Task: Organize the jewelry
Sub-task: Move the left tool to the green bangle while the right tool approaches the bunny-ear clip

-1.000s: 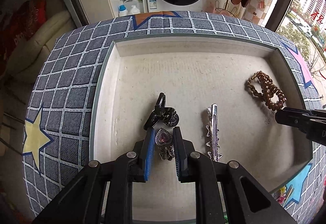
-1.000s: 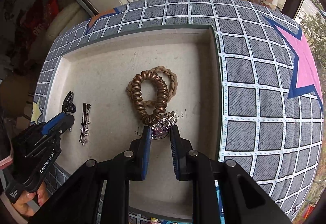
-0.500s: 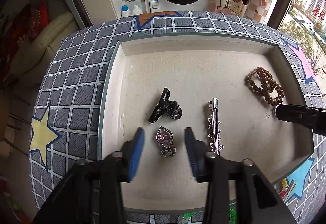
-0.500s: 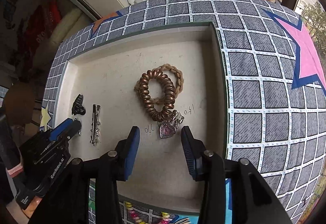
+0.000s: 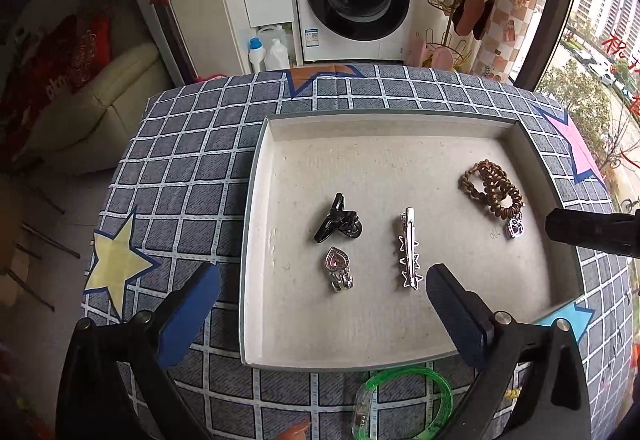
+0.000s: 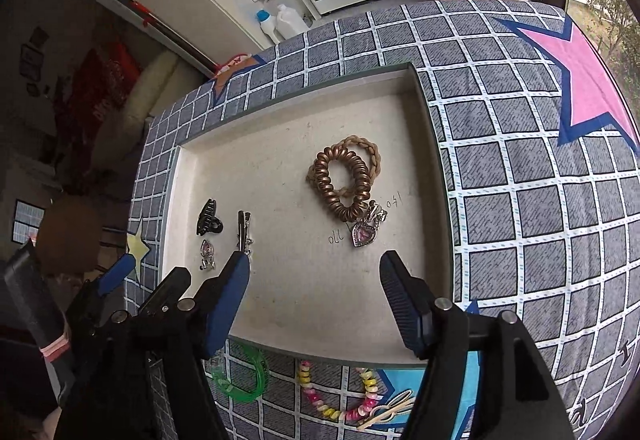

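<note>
The tray [image 5: 256,224] is holding all the sorted pieces, and you are hovering both tools over its near edge. On its left part, the black claw clip [image 5: 338,224] is lying just beyond the pink heart earring [image 5: 338,268], the 2 close but not touching. Just to their right the silver hair clip [image 5: 409,248] is lying lengthwise, pointing away from you. Toward the tray's right wall, the brown spiral hair tie [image 6: 340,186] is overlapping the tan braided hair tie [image 6: 366,152], and the second heart earring [image 6: 364,232] is resting at the spiral tie's near edge, apparently touching it.

Your left gripper [image 5: 320,314] is standing with its fingers spread wide and gripping nothing; the pink heart earring is lying just ahead of the gap. Your right gripper [image 6: 314,298] is likewise spread wide and carrying nothing, with the second heart earring ahead of the gap, nearer its right finger.

In front of the tray, on the checked tablecloth [image 6: 520,160], a green bangle [image 5: 404,400], a pastel bead bracelet [image 6: 340,396] and a gold hairpin [image 6: 390,406] are lying outside it.
</note>
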Demonstrator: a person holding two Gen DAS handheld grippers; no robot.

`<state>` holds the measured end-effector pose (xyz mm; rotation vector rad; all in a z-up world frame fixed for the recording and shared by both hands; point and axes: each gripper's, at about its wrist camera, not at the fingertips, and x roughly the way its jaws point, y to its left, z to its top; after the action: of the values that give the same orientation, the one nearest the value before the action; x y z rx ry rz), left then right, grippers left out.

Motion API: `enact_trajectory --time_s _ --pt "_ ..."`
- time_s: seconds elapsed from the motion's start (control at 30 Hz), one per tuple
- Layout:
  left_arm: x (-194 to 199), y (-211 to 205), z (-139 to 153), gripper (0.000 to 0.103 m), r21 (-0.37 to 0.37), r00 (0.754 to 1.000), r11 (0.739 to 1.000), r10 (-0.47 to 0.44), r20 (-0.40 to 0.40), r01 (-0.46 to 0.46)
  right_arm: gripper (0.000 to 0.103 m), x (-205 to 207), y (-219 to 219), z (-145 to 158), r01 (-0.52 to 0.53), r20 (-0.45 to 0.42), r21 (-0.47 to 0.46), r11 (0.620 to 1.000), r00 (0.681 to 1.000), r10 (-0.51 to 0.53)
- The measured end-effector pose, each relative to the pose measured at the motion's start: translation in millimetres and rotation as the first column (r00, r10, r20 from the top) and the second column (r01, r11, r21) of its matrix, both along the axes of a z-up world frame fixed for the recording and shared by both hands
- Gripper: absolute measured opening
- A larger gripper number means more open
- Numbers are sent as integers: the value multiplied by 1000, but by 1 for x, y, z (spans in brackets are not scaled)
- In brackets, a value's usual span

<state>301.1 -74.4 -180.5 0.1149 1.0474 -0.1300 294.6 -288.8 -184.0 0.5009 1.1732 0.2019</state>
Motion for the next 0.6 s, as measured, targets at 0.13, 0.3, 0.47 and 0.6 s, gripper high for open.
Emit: enact_trajectory --time_s 0.13,0.3,0.47,0.6 --pt "-20 8 9 103 -11 1000 1000 2 -3 -2 81 -17 -4 7 36 5 35 999 999 -37" --pt "-47 18 11 103 -6 1000 1000 -3 -22 3 81 -42 -9 13 73 3 49 996 997 -74" --pt "-72 29 8 103 3 999 1000 -4 -45 4 83 -67 -8 19 95 23 35 995 995 -95" --pt "-88 38 2 103 -6 997 1000 15 -78 -15 103 -86 -5 22 93 39 16 996 995 -93"
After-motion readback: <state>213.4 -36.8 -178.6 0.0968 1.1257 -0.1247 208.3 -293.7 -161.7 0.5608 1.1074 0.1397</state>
